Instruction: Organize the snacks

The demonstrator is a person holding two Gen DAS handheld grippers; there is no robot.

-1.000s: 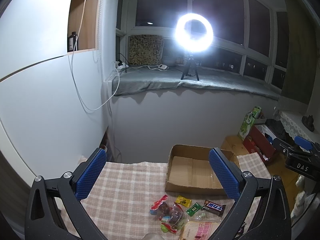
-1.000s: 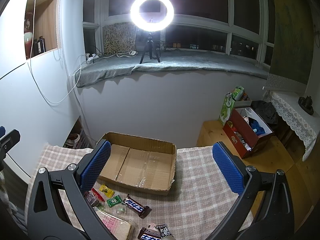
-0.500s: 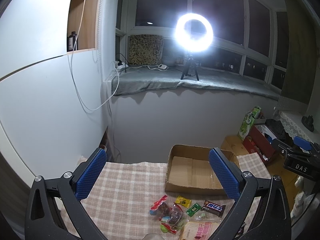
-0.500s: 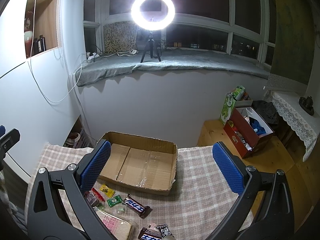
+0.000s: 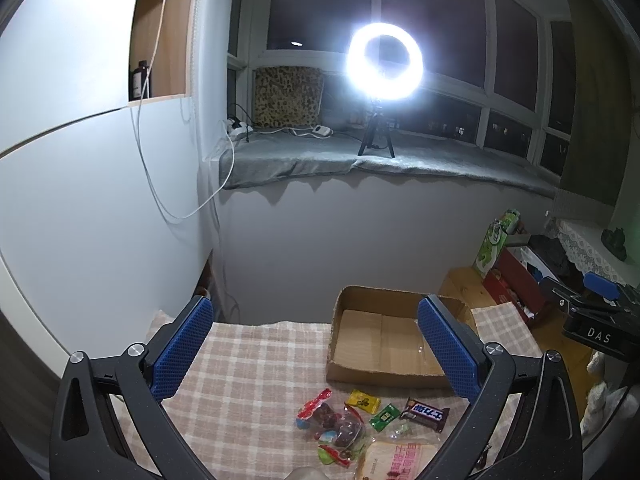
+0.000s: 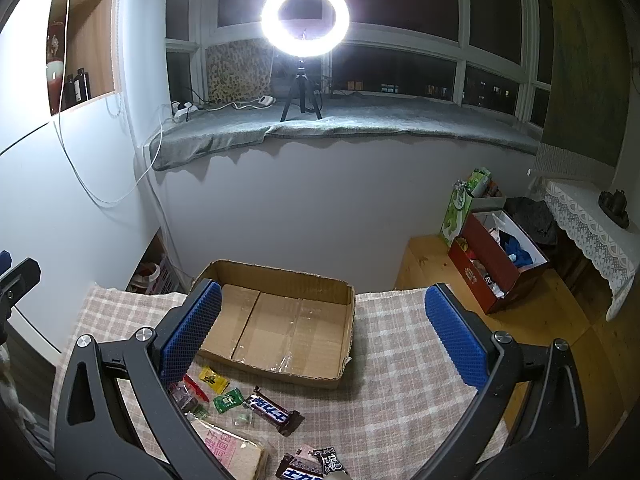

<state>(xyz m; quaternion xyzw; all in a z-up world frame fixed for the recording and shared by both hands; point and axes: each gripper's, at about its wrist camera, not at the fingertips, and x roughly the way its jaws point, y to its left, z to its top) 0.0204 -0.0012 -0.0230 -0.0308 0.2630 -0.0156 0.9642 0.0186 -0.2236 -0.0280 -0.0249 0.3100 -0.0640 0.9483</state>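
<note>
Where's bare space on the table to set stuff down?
Free: inside the open brown cardboard box, and the checked tablecloth right of it. Also cloth left of the box. Crowded: the near edge, around the dark chocolate bar and green candy packet.

left wrist: above table, faces window | right wrist: same, further right | shared: cardboard box (image 5: 384, 344) (image 6: 280, 324)
</note>
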